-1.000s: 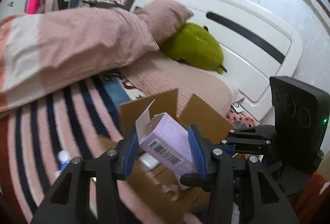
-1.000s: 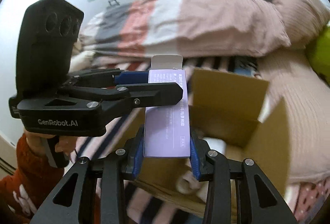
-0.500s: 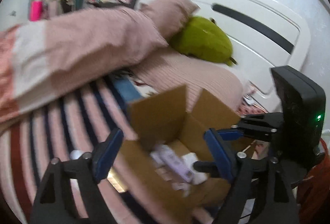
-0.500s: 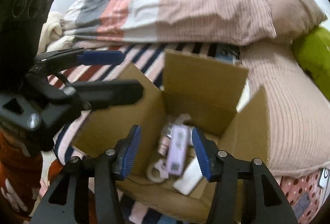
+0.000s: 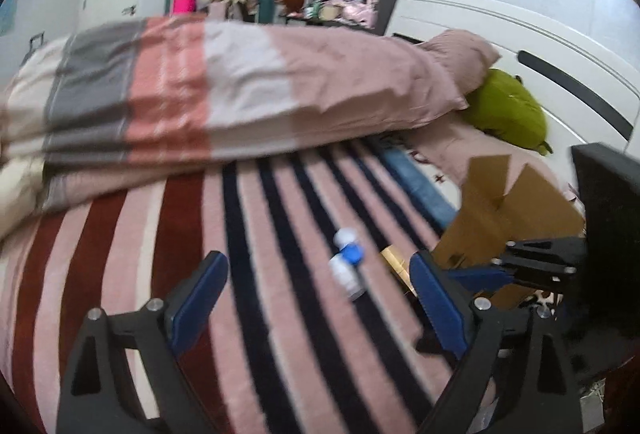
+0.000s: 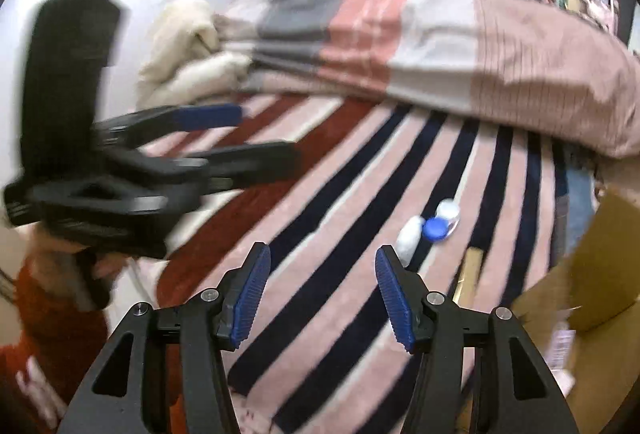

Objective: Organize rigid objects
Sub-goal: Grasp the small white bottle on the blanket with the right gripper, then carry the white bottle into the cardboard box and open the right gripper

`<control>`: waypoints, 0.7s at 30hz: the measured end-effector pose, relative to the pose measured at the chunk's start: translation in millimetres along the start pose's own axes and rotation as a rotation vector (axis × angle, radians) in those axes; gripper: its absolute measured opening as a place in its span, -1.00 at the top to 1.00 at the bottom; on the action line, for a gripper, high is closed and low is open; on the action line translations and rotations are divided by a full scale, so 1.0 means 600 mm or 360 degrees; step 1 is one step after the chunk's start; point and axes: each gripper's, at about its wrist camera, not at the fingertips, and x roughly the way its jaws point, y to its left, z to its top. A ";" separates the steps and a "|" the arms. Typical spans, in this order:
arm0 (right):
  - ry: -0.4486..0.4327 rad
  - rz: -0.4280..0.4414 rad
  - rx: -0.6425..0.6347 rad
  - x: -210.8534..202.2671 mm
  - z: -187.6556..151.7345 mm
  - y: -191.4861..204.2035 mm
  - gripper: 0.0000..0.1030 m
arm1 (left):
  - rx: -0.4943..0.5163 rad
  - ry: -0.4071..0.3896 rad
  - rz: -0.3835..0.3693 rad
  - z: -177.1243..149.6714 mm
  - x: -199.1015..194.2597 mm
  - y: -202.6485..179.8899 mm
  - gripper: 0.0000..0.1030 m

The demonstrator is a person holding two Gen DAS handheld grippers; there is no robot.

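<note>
My left gripper (image 5: 316,294) is open and empty above the striped bedspread (image 5: 248,274). My right gripper (image 6: 322,290) is open and empty too. A small white bottle (image 5: 347,276) and a blue-and-white lens case (image 5: 349,244) lie on the bedspread ahead; they also show in the right wrist view as the bottle (image 6: 409,240) and the case (image 6: 440,222). A thin gold box (image 6: 468,276) lies beside the open cardboard box (image 5: 504,218), which stands to the right (image 6: 592,294). A purple box edge (image 6: 562,348) shows inside it.
A folded pink, white and grey duvet (image 5: 240,90) lies across the far side of the bed. A green plush (image 5: 508,114) and a pink pillow (image 5: 460,50) rest by the white headboard (image 5: 520,34). Cream bedding (image 6: 188,46) is piled at the far left.
Both grippers let go of the purple box, which dropped into the cardboard box. Both then swung left, away from the box, towards the bottle and lens case on the bedspread.
</note>
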 end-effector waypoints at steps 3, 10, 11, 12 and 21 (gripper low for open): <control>0.0069 -0.0165 0.0103 0.084 -0.011 -0.023 0.01 | -0.0060 0.0024 -0.0034 -0.039 0.014 0.036 -0.76; 0.0167 -0.0374 0.0264 0.187 -0.019 -0.086 0.04 | -0.0134 0.0078 -0.0095 -0.092 0.057 0.072 -0.76; 0.0175 -0.0398 0.0276 0.195 -0.019 -0.092 0.08 | -0.0142 0.0085 -0.0101 -0.095 0.063 0.075 -0.76; 0.0183 -0.0409 0.0277 0.201 -0.019 -0.094 0.28 | -0.0149 0.0090 -0.0105 -0.099 0.065 0.076 -0.76; 0.0085 -0.0316 0.0113 0.147 -0.019 -0.048 0.62 | -0.0159 0.0054 -0.0237 -0.083 0.052 0.052 -0.76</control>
